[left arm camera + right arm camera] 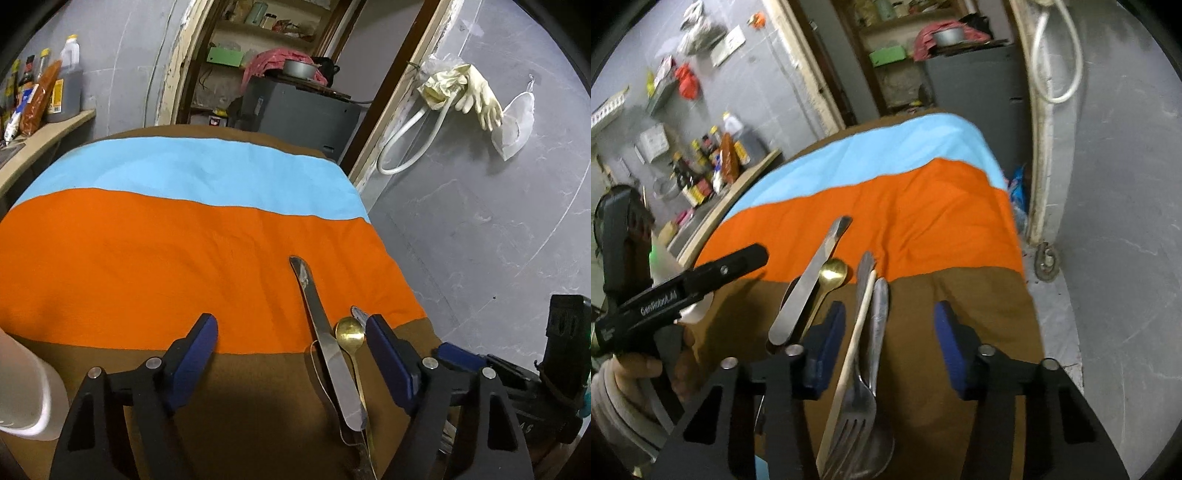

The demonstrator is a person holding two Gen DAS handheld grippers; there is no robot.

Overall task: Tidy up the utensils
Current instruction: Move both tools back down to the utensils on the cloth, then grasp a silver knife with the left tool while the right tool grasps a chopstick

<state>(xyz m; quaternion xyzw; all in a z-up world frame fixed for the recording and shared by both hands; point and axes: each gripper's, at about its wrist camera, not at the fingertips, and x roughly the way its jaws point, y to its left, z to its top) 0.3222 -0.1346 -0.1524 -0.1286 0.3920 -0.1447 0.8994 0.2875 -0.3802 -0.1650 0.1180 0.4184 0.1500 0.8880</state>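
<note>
Several utensils lie on a striped cloth point(147, 258) at its near right part. In the left wrist view a steel knife point(325, 339) and a gold spoon point(351, 332) lie between my left gripper's point(291, 332) open fingers, nearer the right pad point(384, 354). In the right wrist view the knife point(809, 284) and gold spoon point(831, 273) lie left of my right gripper point(890, 314), which is open over a wooden chopstick point(857, 325), a steel fork point(855, 417) and a steel spoon point(879, 317). Both grippers are empty.
A white container point(26, 391) stands at the cloth's near left. A side counter point(48, 136) with sauce bottles point(62, 88) is on the left. A grey wall point(480, 221) with hanging gloves point(476, 96) and a hose runs along the right. A doorway with shelves lies behind.
</note>
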